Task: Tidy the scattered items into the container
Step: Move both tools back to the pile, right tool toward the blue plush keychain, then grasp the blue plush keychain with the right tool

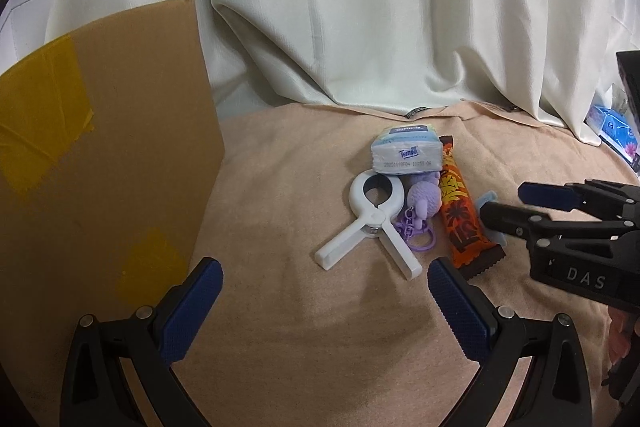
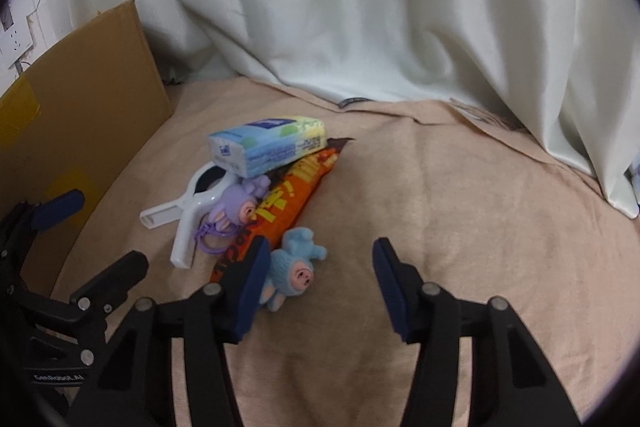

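A pile lies on the beige blanket [image 1: 280, 307]: a Tempo tissue pack [image 1: 406, 151] [image 2: 268, 147], a white clip [image 1: 372, 223] [image 2: 192, 207], a purple toy keychain [image 1: 424, 203] [image 2: 236, 207] and an orange snack bar [image 1: 460, 219] [image 2: 288, 203]. A blue knitted toy [image 2: 296, 267] lies beside the bar, between the fingers of my right gripper [image 2: 320, 267] [image 1: 508, 207]. It rests against the left pad; the right pad stands clear of it. My left gripper [image 1: 326, 287] [image 2: 92, 235] is open and empty, just short of the clip. The cardboard box [image 1: 100, 147] [image 2: 80, 99] stands at the left.
A white curtain [image 1: 360, 7] hangs behind the blanket's far edge. Blue packets [image 1: 612, 131] and a dark object [image 1: 630, 79] sit at the far right. A wall socket [image 2: 12, 43] shows behind the box. Bare blanket [image 2: 480, 207] spreads to the right of the pile.
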Demonstrator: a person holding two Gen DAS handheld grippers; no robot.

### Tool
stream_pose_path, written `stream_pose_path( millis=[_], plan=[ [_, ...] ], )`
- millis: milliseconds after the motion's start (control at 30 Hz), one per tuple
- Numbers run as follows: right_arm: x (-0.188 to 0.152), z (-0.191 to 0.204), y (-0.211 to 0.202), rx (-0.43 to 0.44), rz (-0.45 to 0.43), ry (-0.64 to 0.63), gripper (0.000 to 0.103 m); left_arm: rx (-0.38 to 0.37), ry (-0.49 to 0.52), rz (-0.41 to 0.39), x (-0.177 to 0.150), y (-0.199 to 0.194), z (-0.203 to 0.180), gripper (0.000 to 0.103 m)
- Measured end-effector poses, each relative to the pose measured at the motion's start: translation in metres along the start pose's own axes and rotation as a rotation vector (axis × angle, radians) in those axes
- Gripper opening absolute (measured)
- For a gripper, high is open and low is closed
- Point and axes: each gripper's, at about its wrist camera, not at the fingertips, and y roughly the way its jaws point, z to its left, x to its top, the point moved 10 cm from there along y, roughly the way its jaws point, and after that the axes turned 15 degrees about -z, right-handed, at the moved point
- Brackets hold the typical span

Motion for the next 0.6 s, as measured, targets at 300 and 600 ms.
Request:
stream_pose_path(
  millis=[300,600],
  plan=[
    [-0.012,0.006,0.013,0.044,0.051,0.014,0.058,-0.006,0.002,-0.007,0.002,0.003,-0.002,0.103],
    [-0.004,-0.002,0.006,0.064,0.021,0.039,0.030,-0.010,0.033,0.002,0.003,0.021,-0.009,0.103]
  ],
)
